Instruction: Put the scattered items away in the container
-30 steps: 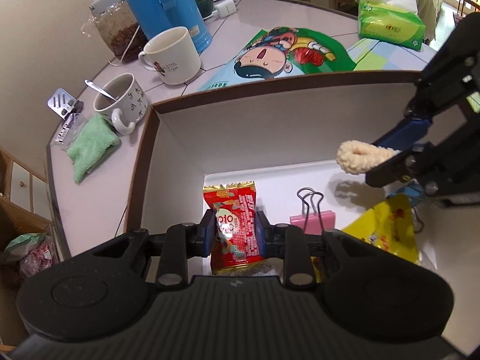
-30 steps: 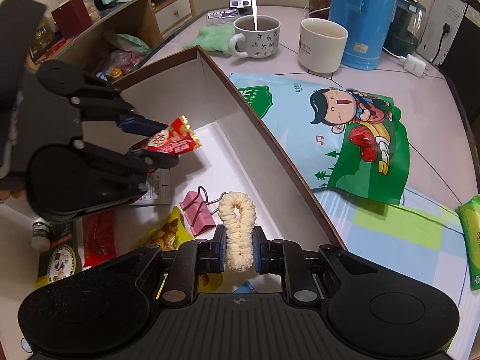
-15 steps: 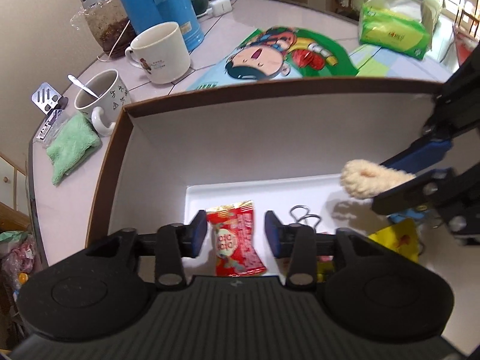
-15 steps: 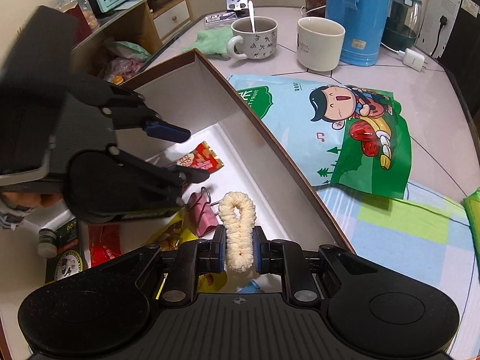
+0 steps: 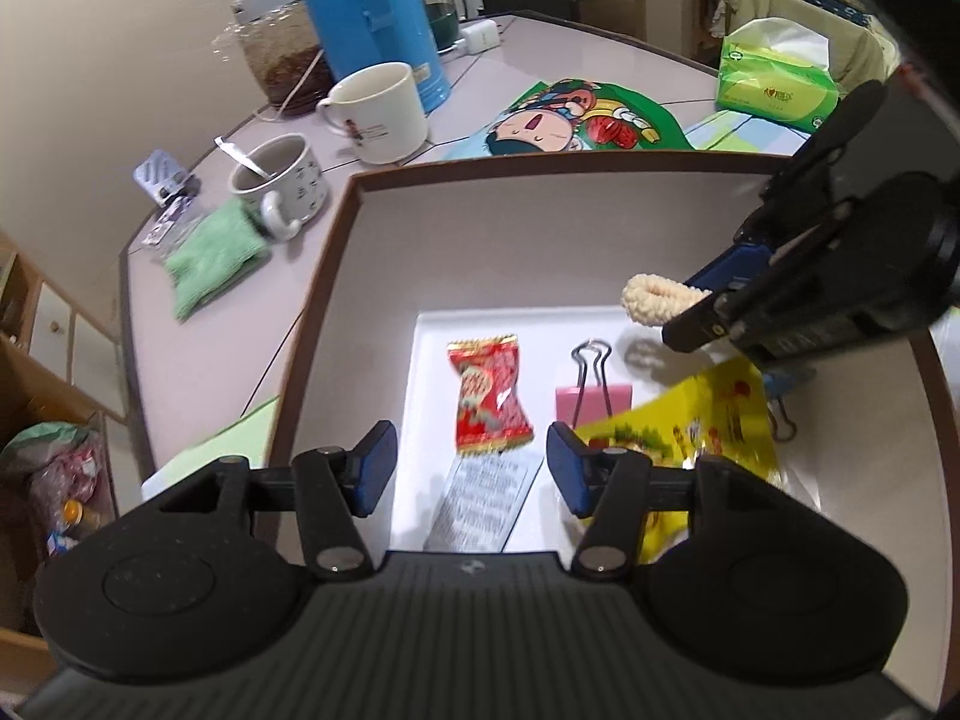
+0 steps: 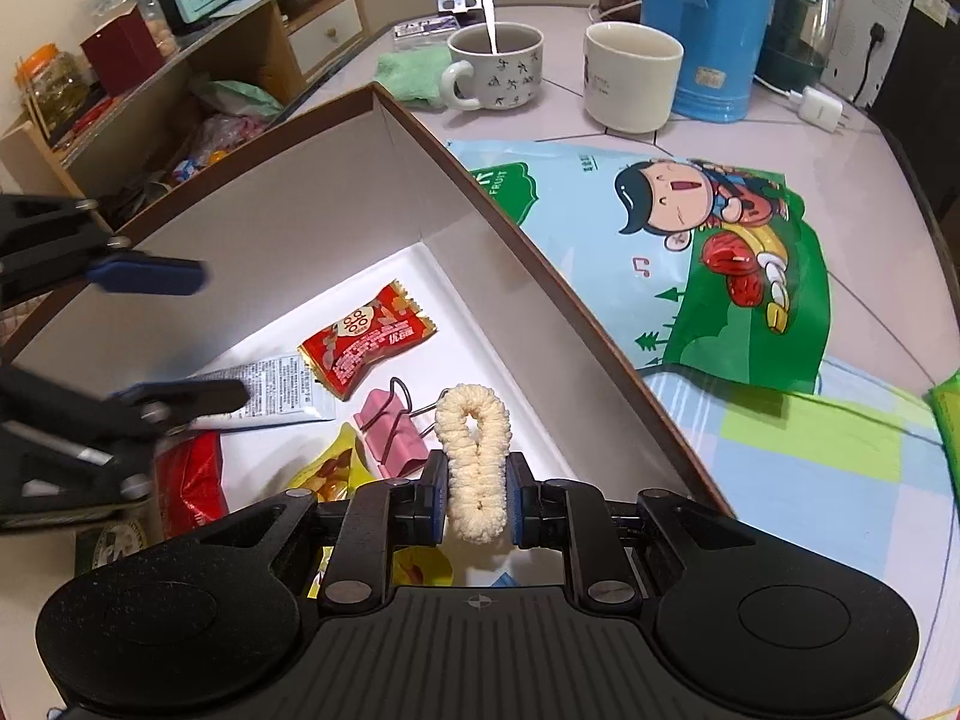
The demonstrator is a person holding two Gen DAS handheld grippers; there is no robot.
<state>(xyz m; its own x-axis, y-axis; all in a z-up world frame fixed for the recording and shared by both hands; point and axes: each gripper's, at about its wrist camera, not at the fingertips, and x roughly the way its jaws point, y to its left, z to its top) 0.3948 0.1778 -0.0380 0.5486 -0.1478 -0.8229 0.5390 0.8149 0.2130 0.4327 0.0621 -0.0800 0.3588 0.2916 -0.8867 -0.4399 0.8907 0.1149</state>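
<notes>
Over box (image 5: 354, 252) floor | left hand-held gripper (image 5: 468, 468) wide, empty | right hand-held gripper (image 6: 477, 501) pinching scrunchie (image 6: 474, 456)

We see a red candy wrapper (image 5: 489, 399) at centre frame, a pink clip (image 5: 594, 402) beside it, a cream scrunchie (image 6: 474, 462), a yellow bag (image 5: 702, 426), a brown-rimmed white box (image 5: 480, 228), and a blue thermos (image 5: 366, 18) at the top.

Beige wall (image 5: 120, 30), wooden shelf unit (image 6: 180, 78), tiled tabletop (image 6: 750, 138)
</notes>
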